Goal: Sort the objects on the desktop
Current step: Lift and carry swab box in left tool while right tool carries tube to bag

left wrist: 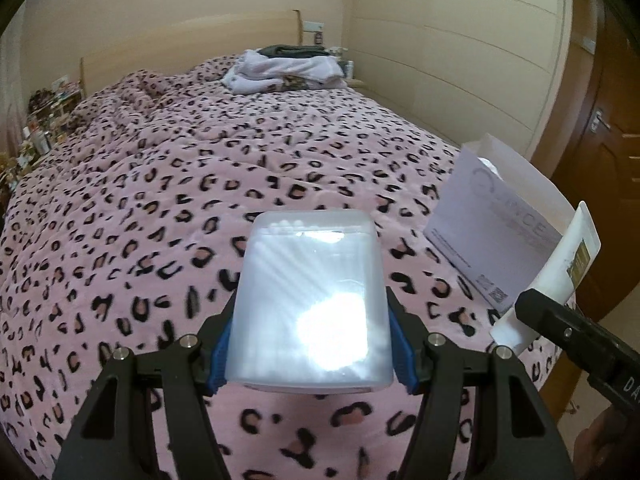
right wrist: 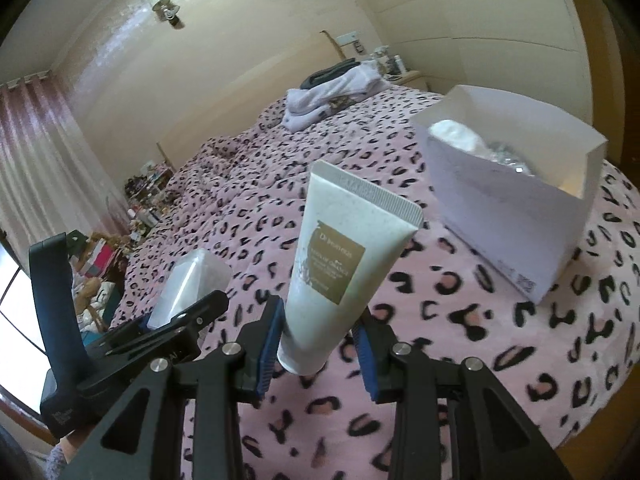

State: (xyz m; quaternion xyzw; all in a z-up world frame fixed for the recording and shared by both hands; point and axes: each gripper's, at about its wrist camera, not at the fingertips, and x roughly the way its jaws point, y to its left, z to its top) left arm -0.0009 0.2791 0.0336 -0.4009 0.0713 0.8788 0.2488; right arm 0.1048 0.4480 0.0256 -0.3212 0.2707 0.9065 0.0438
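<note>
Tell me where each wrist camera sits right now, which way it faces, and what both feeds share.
Left wrist: behind the left gripper, facing across the pink leopard-print bedspread toward the headboard; its jaws clamp a translucent plastic cotton-swab box.
Right wrist: behind the right gripper, facing the same bed; it grips a white squeeze tube with a gold label, and the left gripper shows at left.
Shared: the open white cardboard box, the bedspread, both held items, folded clothes.

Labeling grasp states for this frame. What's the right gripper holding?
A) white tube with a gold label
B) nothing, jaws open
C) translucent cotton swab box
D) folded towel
A: the right gripper is clamped on the white tube, held above the blanket; the swab box sits in the left gripper.
</note>
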